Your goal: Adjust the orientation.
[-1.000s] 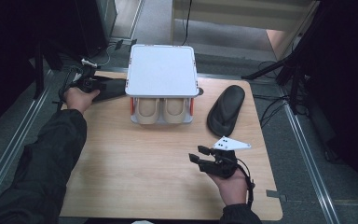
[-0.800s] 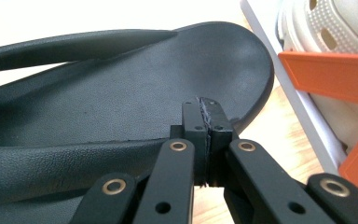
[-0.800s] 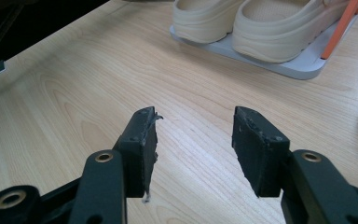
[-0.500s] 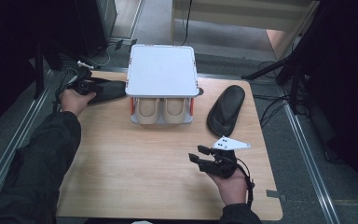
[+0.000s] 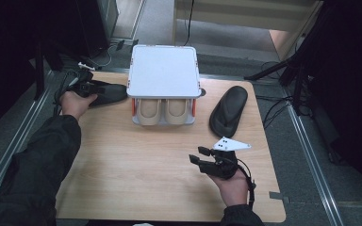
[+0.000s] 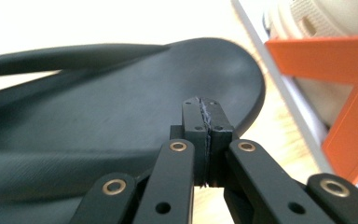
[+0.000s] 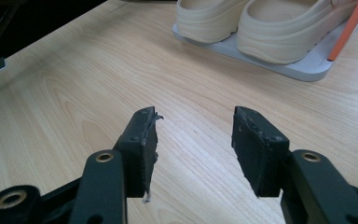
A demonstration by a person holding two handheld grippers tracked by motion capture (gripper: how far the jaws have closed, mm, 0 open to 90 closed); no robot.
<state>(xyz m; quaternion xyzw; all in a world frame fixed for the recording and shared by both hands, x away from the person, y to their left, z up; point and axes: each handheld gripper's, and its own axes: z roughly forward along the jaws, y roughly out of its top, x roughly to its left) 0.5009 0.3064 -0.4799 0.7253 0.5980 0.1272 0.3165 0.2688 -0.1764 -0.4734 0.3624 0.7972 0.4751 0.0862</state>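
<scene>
**Left jaws closed beside the far-left flip-flop**

The left gripper (image 6: 204, 140) has its jaws pressed together with nothing between them, its tips at the black flip-flop (image 5: 104, 92) lying at the table's far left, beside the white shoe rack (image 5: 164, 70). The right gripper (image 7: 193, 140) hovers wide over bare wood (near right). The likely risk: closed tips may shove the sandal towards the rack instead of gripping it.

Surface (image 5: 122, 179): pale wood, visible grain, smooth matt. Black flip-flop (image 6: 121, 121) at left edge: rubbery, matt, fine texture. Beige clogs (image 7: 261, 28): soft foam-like plastic, matt. Rack (image 5: 164, 70): smooth white plastic top, orange plastic brackets. Right tongs (image 7: 193, 140): black plastic, worn rough pads.
</scene>
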